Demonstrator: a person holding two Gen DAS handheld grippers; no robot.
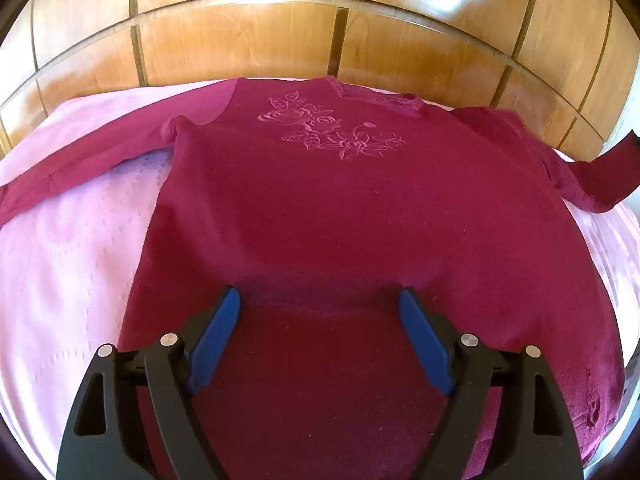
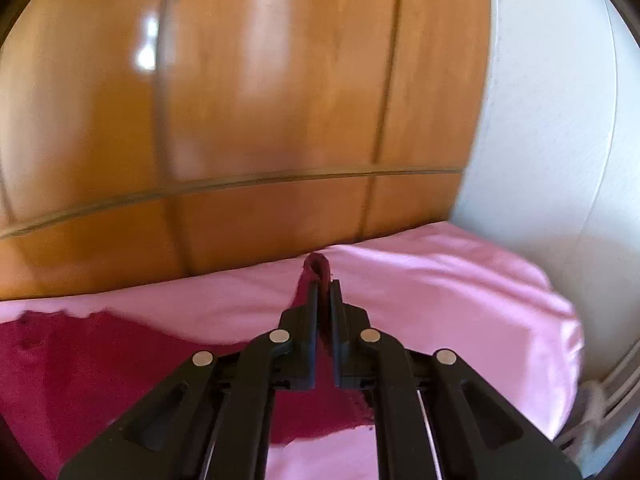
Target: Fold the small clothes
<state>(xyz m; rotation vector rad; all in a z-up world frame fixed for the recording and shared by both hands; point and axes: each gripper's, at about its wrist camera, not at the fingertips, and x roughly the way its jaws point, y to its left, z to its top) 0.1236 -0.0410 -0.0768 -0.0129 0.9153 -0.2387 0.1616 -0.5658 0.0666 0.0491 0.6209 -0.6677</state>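
Sweater (image 1: 340, 208) lies flat on the pink bed (image 1: 72, 248), collar twd the headboard (image 1: 240, 40). Right gripper (image 2: 325, 292) pinches its right sleeve (image 2: 316, 270) cuff, lifted; thin bite, could slip. Left gripper (image 1: 320, 304) gapes wide at the hem w/ nothing held, so the body may drag.

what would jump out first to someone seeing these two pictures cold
The dark red long-sleeved top spread flat on the pink bedcover, with a rose embroidery on its chest near the wooden headboard. Next, the right gripper, shut on the end of the top's sleeve and holding it above the cover. The left gripper stands open over the top's lower part, with nothing pinched.
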